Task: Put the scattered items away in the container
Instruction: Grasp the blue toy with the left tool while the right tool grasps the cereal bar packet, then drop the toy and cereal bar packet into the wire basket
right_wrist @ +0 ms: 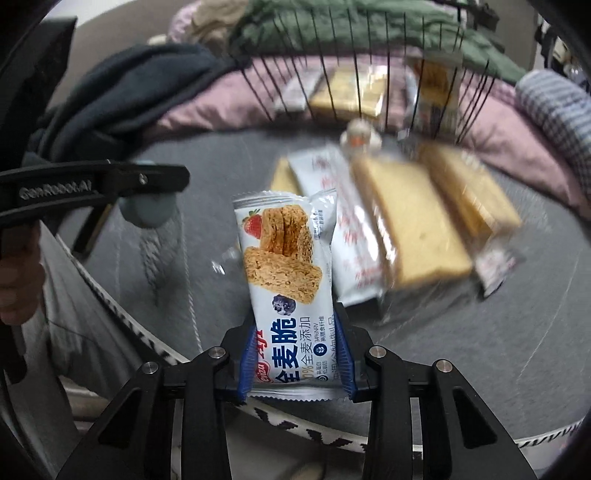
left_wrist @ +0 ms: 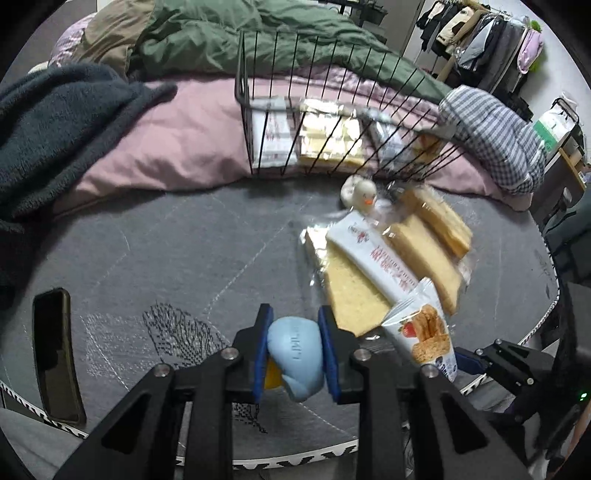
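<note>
My left gripper [left_wrist: 295,350] is shut on a pale blue rubber duck [left_wrist: 295,360], held above the grey mat. My right gripper [right_wrist: 297,354] is shut on a white cereal bar packet [right_wrist: 284,280]; the packet also shows in the left wrist view [left_wrist: 424,328]. A black wire basket [left_wrist: 255,110] stands on the pink bedding and holds several wrapped cakes [left_wrist: 328,136]. In front of it lie wrapped cake slices [left_wrist: 391,258] and a small white duck [left_wrist: 360,194]. The basket [right_wrist: 325,59], the cake slices [right_wrist: 410,221] and the white duck [right_wrist: 358,138] show blurred in the right wrist view.
A dark phone [left_wrist: 55,354] lies at the mat's left edge. A dark grey blanket [left_wrist: 55,125], a green duvet [left_wrist: 221,40] and a checked cloth [left_wrist: 491,133] lie on the bed. A clothes rack [left_wrist: 480,33] stands at the back right.
</note>
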Tool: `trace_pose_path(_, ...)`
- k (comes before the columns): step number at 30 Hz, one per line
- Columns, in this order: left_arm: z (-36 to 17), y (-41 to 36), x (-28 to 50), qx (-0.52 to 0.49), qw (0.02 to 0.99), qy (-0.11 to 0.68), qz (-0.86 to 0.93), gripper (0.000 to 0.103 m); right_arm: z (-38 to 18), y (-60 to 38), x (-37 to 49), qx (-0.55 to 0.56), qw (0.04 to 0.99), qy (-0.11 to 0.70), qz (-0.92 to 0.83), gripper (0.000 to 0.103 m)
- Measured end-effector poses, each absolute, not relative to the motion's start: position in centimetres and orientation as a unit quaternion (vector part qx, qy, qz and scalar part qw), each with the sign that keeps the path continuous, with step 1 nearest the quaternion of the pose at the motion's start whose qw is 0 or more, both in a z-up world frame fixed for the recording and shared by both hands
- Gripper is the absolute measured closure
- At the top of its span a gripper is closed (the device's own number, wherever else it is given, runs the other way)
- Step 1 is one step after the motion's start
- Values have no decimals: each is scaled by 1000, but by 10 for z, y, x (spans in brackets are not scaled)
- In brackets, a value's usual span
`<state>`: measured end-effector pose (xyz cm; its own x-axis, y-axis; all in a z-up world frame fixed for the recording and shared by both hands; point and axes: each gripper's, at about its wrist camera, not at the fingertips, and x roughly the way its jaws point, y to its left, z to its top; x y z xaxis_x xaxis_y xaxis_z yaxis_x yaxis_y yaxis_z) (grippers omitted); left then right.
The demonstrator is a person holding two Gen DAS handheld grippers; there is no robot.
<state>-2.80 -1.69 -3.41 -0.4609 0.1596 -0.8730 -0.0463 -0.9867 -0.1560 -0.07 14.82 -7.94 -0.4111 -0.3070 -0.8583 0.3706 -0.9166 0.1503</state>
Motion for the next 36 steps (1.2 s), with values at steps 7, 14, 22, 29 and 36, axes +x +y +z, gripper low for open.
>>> trace_pose_path(7,5,-22,-30,-464,53,-51,883,76,-33,160,-9,446,196,12,-873,67)
trace_pose_path(14,28,-17,-51,-435,44,-31,899,76,-4,174,-36,412,174,-15,-894,67)
trace_pose_path(22,62,-12,-116,-387,28,-16,922,76,33,199,-99,368,153,-55,-915,67)
trace_pose_path(29,55,-13,-184,-386,24,-28,922,76,37,213,-153,355,158,-74,-918,67)
trace_pose_path(36,44,0,-207,-394,31,-7,919,76,23,209,-189,365,159,-75,-914,67)
